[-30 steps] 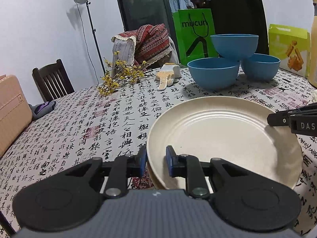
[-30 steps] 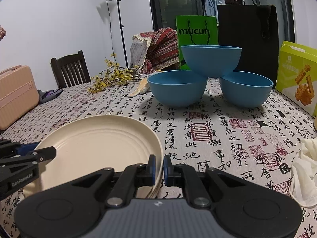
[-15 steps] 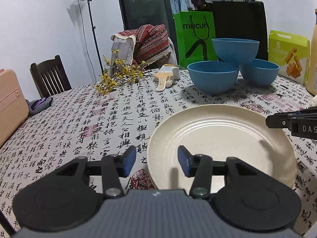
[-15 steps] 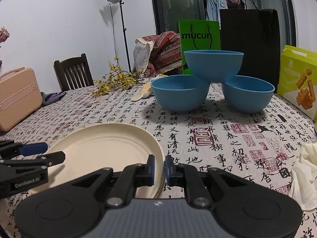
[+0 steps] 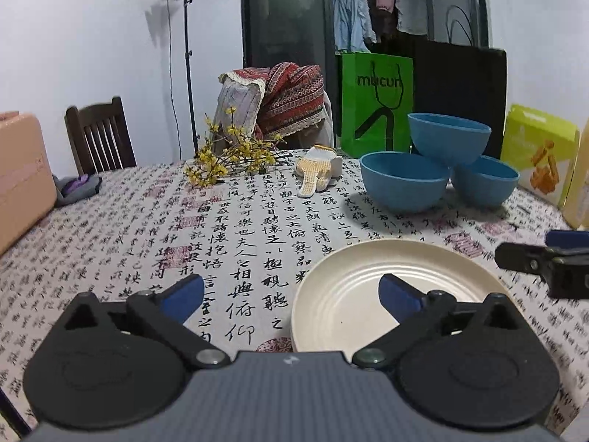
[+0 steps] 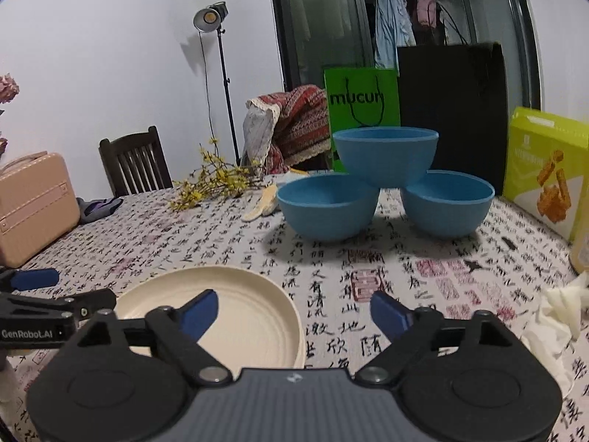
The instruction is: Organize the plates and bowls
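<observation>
A stack of cream plates (image 5: 349, 294) lies flat on the calligraphy tablecloth (image 5: 239, 228), close in front of both grippers. My left gripper (image 5: 291, 294) hangs just above the stack's left rim, its jaws opening wide and touching nothing. My right gripper (image 6: 294, 305) hangs above the plates' (image 6: 235, 294) right rim, its jaws also opening, with nothing gripped. Farther back stand three blue bowls: two on the cloth (image 6: 327, 210) (image 6: 447, 206) and a third (image 6: 386, 154) resting on their rims. Each gripper shows at the edge of the other's view.
Behind the bowls stand a green bag (image 5: 375, 99), a black bag (image 5: 460, 81) and a yellow-green box (image 6: 545, 169). A work glove (image 5: 316, 171) and yellow flowers (image 5: 228, 158) lie mid-table. A pink case (image 6: 33, 202) sits left, white cloth (image 6: 559, 302) right.
Both grippers were shut on the plate's rim and have let go, opening wide. They rose and drew back a little. The plate stack now rests flat on the cloth.
</observation>
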Demonstrator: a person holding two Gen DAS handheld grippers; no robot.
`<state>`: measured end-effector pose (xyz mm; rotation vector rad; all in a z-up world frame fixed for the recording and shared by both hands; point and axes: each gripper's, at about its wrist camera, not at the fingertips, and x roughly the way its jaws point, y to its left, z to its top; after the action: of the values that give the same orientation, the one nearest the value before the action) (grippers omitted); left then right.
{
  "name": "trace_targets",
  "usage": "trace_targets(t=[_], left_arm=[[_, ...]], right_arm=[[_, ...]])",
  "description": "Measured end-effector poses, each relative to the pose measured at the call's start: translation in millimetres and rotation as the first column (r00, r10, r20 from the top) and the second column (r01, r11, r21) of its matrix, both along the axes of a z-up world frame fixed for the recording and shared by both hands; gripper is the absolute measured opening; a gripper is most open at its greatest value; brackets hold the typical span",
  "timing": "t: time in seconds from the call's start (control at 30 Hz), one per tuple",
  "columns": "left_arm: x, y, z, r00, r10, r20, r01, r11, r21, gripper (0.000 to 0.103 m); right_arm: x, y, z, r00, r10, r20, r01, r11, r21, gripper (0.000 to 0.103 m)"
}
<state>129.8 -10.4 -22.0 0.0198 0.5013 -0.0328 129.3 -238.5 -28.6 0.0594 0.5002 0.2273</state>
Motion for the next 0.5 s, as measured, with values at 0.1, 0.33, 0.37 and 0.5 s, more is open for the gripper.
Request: trace_targets(t=[0.1,0.33,0.37,0.5], left_arm=[[1.7,5.5,3.4,1.000,0.006,-0.003,-0.006,0.999,-0.031,0.103],[5.0,10.5,8.8,1.000,0.001,0.009,0.000,0.998,-0.063,0.103],[5.4,11.1,9.3,1.000,-0.002,0.012,0.003,0.998,-0.065,0.103],[7.1,10.0,12.4,1.000,-0.011,0.022,0.012,0.998,-0.070,0.103]], right_arm=[[-0.9,0.5,6.5,1.000,-0.001,0.022,0.001,1.000,-0.005,0.103],[-4.0,1.3,15.1,0.998,-0.013,0.062,0.014,1.000,-0.016,0.103],[-4.0,1.1,15.8,0.998,-0.018,0.066,0.019,1.000,-0.016,0.103],[-3.2,-1.0,17.9,0.996,-0.029,0.079,0.031,0.999,-0.015,0.103]])
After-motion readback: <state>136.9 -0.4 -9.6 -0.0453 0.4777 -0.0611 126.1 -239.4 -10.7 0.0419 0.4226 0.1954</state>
